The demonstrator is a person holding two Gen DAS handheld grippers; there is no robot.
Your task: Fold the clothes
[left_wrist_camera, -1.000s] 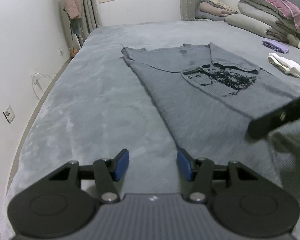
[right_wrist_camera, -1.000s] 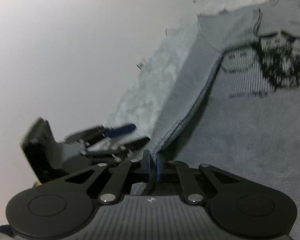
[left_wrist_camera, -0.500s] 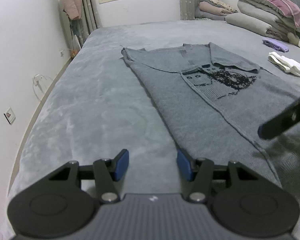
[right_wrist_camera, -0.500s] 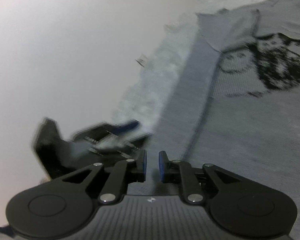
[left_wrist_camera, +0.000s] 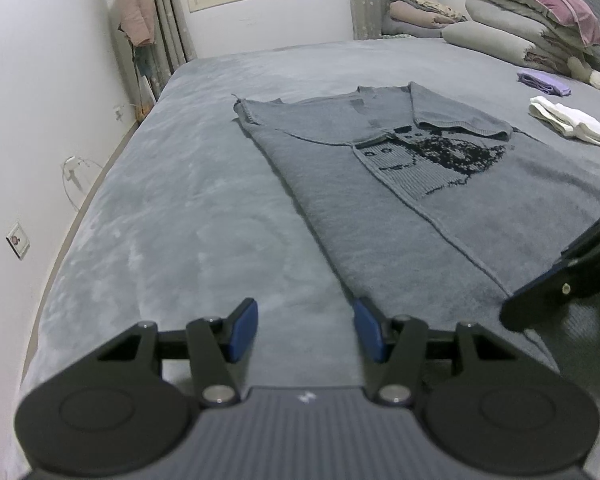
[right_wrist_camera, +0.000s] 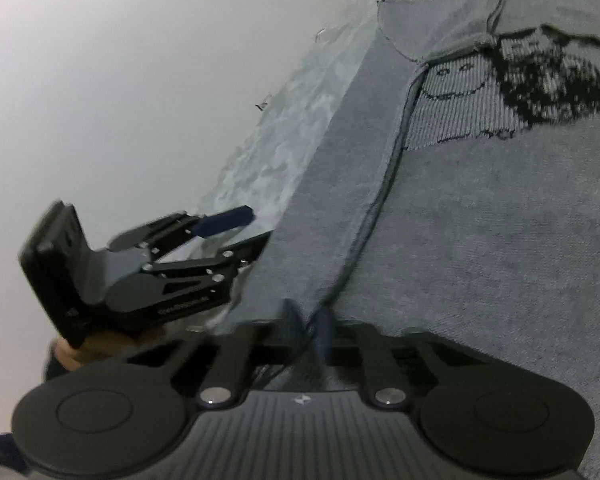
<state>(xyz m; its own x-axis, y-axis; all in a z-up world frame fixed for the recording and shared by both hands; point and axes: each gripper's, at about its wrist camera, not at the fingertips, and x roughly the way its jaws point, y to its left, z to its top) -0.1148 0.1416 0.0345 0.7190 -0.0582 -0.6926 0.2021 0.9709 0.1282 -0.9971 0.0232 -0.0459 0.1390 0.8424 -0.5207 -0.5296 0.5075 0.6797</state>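
A grey knit sweater (left_wrist_camera: 380,208) with a black animal print lies flat on the grey bed (left_wrist_camera: 172,208). Its left side and one sleeve are folded over the front. My left gripper (left_wrist_camera: 306,330) is open, low over the bed just left of the sweater's near corner, with nothing between its blue pads. The right wrist view shows it (right_wrist_camera: 252,228) beside the folded edge. My right gripper (right_wrist_camera: 309,316) sits at the sweater's (right_wrist_camera: 480,220) near hem, its fingers almost together on the seam of the folded edge. It also shows as a dark finger (left_wrist_camera: 540,300) at the right.
Folded white cloth (left_wrist_camera: 568,122) and a folded purple piece (left_wrist_camera: 544,82) lie at the far right of the bed. Stacked pillows and quilts (left_wrist_camera: 532,28) are behind them. A white wall (left_wrist_camera: 40,120) runs along the bed's left side. A hand (right_wrist_camera: 100,344) holds the left gripper.
The right gripper let go of the folded edge, which now lies flat, then closed again on the near hem. The left gripper has stayed open and nearly still.
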